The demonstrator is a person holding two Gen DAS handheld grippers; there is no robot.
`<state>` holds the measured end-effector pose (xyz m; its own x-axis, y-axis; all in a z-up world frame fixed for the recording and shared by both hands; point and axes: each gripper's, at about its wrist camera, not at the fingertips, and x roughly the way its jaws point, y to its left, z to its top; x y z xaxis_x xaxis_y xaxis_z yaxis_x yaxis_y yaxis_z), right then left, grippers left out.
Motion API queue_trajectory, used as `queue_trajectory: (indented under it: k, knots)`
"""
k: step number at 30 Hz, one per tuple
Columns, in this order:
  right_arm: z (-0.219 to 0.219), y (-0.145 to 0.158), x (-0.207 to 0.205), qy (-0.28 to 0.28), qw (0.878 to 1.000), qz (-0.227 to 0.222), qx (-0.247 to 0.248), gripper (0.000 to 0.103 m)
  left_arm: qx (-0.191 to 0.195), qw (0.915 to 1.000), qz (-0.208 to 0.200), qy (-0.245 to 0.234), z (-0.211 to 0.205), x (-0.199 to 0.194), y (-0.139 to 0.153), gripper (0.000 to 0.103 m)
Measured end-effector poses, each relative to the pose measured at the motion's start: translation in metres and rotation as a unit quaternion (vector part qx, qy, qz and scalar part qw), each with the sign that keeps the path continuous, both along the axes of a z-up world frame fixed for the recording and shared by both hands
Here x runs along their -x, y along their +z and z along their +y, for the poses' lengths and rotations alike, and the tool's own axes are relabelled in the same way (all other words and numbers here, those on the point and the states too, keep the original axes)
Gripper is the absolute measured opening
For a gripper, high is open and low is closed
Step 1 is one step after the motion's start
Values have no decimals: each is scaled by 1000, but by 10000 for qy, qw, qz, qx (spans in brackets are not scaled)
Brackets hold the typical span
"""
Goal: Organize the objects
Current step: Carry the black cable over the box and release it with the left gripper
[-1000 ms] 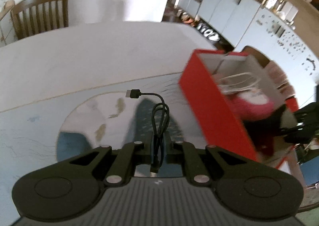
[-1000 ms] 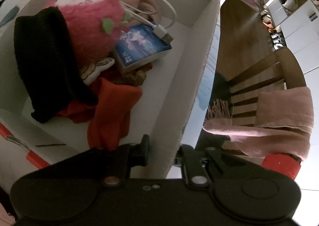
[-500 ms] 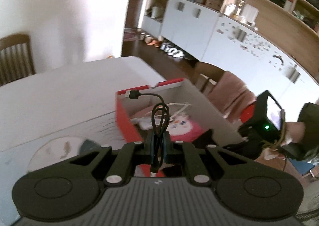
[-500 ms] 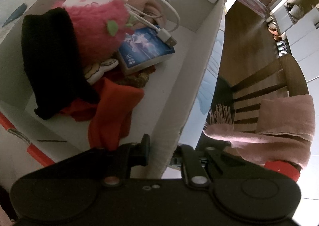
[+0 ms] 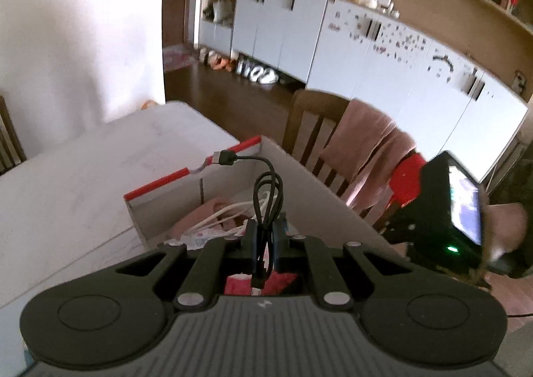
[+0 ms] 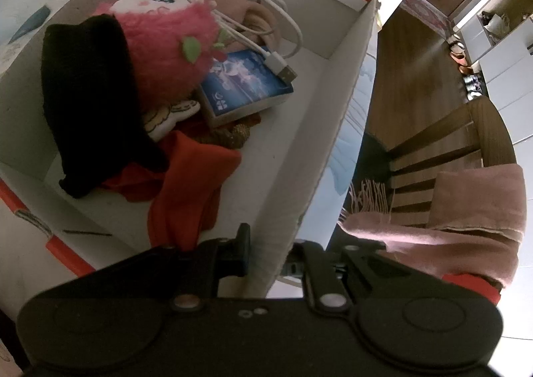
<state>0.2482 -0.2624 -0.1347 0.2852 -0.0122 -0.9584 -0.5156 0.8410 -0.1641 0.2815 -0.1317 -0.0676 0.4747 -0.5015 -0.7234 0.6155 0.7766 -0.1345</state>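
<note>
My left gripper (image 5: 265, 238) pinches the black USB cable (image 5: 266, 197) over the box (image 6: 336, 130) that my right gripper (image 6: 266, 263) clamps by its wall, so I should go lower before letting go.

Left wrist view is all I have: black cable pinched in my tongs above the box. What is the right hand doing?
Observer: The right tongs are shut on the box's side wall, one finger inside and one outside.
Operator: What's already in the box? I only see a white cable and something pink.
Observer: A pink plush toy lies partly under a black knit piece; you see only a little of it.
Operator: Anything flat in there?
Observer: Yes, a small blue box lies beside the plush, with the white cable's USB plug resting on it.
Operator: Any bare floor for the black cable?
Observer: The strip along the gripped wall looks bare; red cloth covers the near middle.
</note>
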Motion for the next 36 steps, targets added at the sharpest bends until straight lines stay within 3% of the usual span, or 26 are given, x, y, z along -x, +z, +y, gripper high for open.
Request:
queue_trajectory:
  k: [11,26,29,31,36]
  knots:
    - [0,0,0,-11,10000,4,-1,11,-769,9957,429,-293,-28,-41,-44,8]
    - [2,5,4,13,10000,-72,37,15,-674,9963,514,-123,-25,-47,-43,11]
    - [1,5,4,6,10000,-85,27,15,-662,9967,463,3,-22,-44,-40,37]
    - [1,7,5,13,9999,-101,17,15,-504,9980,370,64,-16,-40,-35,76]
    - [-1,14,7,44,9998,-163,-44,15,-234,9993,183,210,-3,-24,-22,78]
